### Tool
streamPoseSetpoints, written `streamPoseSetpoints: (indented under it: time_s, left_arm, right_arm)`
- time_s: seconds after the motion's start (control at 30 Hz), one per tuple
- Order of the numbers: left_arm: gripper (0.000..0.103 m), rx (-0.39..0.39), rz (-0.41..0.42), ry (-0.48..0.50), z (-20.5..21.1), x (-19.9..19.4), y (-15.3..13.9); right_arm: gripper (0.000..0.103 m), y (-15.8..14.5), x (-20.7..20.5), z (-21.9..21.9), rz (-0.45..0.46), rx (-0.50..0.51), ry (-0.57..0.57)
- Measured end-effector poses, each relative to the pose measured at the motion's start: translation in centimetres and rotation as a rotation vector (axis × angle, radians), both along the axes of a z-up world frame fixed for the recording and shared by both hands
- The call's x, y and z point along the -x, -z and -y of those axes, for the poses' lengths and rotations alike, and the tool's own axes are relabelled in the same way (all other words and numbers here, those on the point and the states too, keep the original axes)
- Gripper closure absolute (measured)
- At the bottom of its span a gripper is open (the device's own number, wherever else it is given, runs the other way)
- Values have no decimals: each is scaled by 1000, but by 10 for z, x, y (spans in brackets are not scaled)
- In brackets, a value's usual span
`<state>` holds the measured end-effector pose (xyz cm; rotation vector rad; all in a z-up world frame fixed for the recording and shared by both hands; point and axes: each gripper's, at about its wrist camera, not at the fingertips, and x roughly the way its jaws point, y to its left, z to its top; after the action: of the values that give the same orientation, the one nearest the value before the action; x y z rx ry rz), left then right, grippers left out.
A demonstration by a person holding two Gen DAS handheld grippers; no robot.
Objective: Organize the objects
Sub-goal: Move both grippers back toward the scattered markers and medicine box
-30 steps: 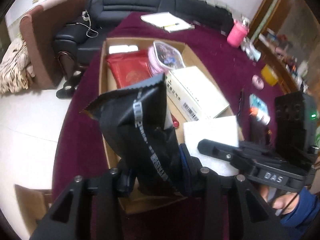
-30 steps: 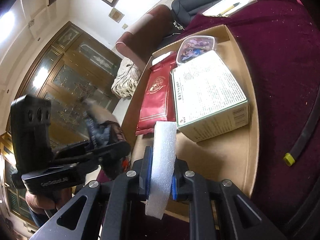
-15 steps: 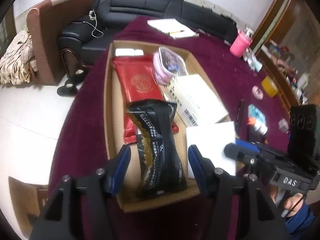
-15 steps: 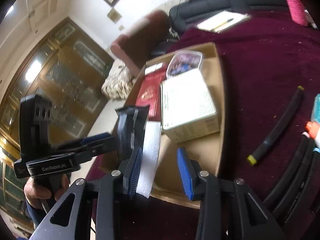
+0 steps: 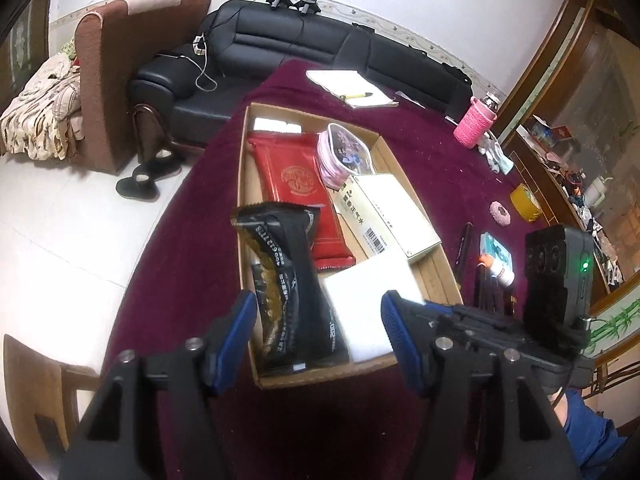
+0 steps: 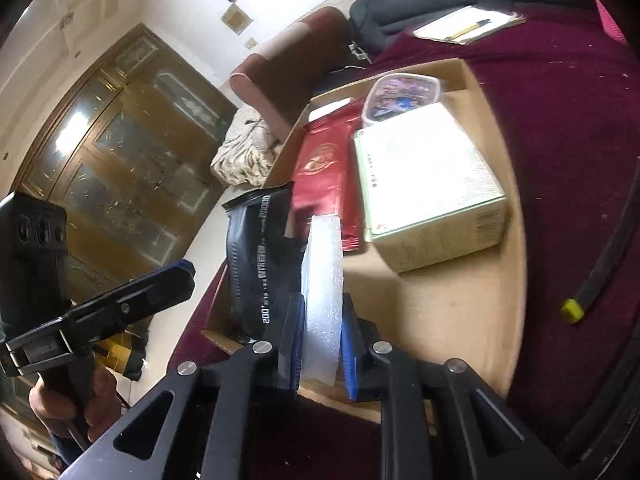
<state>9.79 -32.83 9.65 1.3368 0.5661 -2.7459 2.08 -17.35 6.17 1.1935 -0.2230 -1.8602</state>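
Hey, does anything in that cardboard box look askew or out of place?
Yes. The black packet lies crooked, its far end overlapping the red packet. The white foam pad stands on edge, pinched in the right gripper, not lying flat in the box.

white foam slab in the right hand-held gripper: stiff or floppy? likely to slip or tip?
Probably stiff and light: the foam slab stands on edge between the pads of the right hand-held gripper without sagging. Its surface looks rough, so slipping seems unlikely. Released on edge in the cardboard box, it would likely tip flat.
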Motion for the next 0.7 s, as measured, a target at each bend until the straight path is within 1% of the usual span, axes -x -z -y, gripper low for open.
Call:
streamPoseSetpoints:
  time_s: [0.1, 0.13, 0.17, 0.2, 0.23, 0.27, 0.43, 0.6, 0.7]
  left_arm:
    - [39, -20, -19, 22, -8, -2, 2]
    - [39, -28, -28, 35, -14, -2, 3]
    - [39, -31, -37, 44, -18, -2, 3]
    - [38, -33, -45, 65, -27, -1, 4]
    - [38, -33, -47, 77, -32, 0, 4]
    - [38, -35, -52, 89, -39, 1, 4]
    - [35, -23, -63, 151, -74, 4, 3]
    - [35, 5, -57, 226, -111, 14, 5]
    - [35, 42, -65, 270, -135, 25, 2]
  right_arm:
    - [78, -10, -1, -17, -23, 20, 11]
    - [71, -15, -2, -26, -31, 37, 25]
    - [62, -19, -3, -32, -41, 42, 37]
    - [57, -23, -5, -43, -57, 48, 50]
    - [47, -27, -7, -51, -70, 52, 60]
    - [42, -29, -9, -58, -78, 56, 68]
    - [41, -38, -11, -105, -95, 82, 124]
    - [42, -43, -8, -168, -132, 86, 234]
    - [42, -45, -8, -213, -152, 93, 321]
